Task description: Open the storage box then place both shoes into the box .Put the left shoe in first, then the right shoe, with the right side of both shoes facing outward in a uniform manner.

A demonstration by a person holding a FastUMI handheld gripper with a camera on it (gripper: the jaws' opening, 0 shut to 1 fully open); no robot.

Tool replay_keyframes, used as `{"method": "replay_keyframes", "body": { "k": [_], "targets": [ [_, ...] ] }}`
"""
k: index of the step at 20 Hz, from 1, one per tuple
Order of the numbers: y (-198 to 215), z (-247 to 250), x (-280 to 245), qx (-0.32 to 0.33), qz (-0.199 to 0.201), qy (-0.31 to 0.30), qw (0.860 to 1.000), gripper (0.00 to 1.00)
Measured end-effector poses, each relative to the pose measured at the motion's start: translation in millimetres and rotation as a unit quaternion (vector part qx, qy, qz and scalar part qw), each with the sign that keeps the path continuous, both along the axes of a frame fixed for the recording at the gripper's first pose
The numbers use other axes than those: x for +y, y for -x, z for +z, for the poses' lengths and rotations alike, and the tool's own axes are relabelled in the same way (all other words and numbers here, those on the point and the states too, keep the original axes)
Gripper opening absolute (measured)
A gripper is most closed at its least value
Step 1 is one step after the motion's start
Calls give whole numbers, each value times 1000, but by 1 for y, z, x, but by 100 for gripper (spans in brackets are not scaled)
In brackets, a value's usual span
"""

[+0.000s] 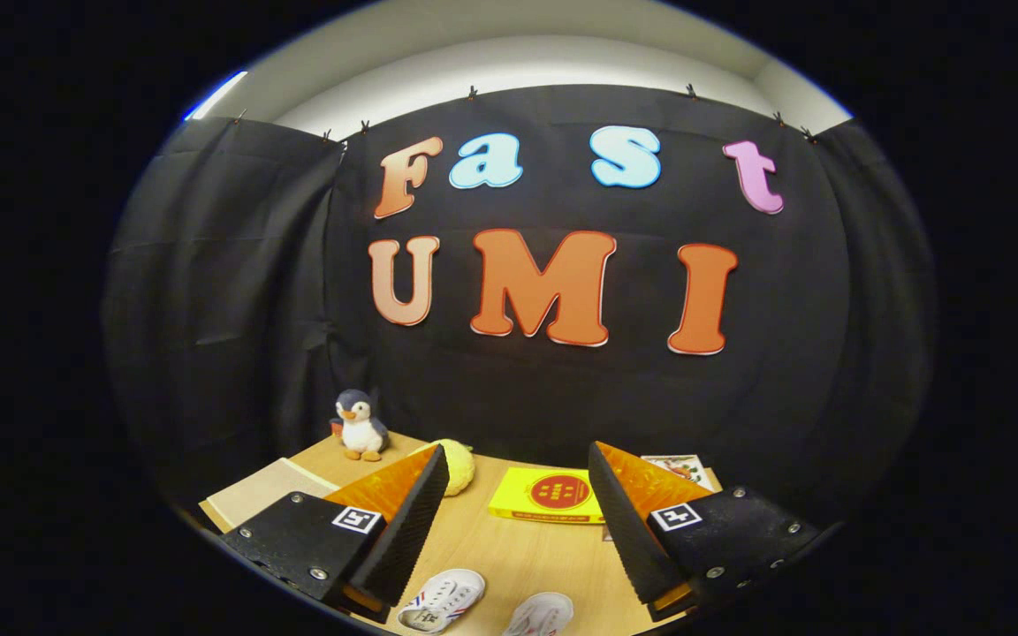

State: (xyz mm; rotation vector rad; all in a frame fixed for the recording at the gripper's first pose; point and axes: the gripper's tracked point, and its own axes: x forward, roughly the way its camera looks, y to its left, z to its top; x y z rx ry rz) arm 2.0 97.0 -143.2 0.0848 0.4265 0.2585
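Gripper (518, 503) fingers spread, empty, above wooden table (509, 552); two white shoes (441, 600) below; black cloth wall behind

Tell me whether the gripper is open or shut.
Open. The gripper holds nothing; its fingers stand wide apart, with bare table and two white shoes between them.

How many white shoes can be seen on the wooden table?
2. One white canvas shoe with striped side lies beside the left finger of the open tongs; the other white shoe lies between the fingers, partly cut off.
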Motion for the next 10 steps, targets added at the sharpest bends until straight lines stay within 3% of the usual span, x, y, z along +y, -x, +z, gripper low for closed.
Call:
{"method": "replay_keyframes", "body": {
  "k": [5,10],
  "targets": [
    [18,-47,54,87,61,-46,993,95],
    [59,-92,120,185,129,-94,970,94]
  ]
}}
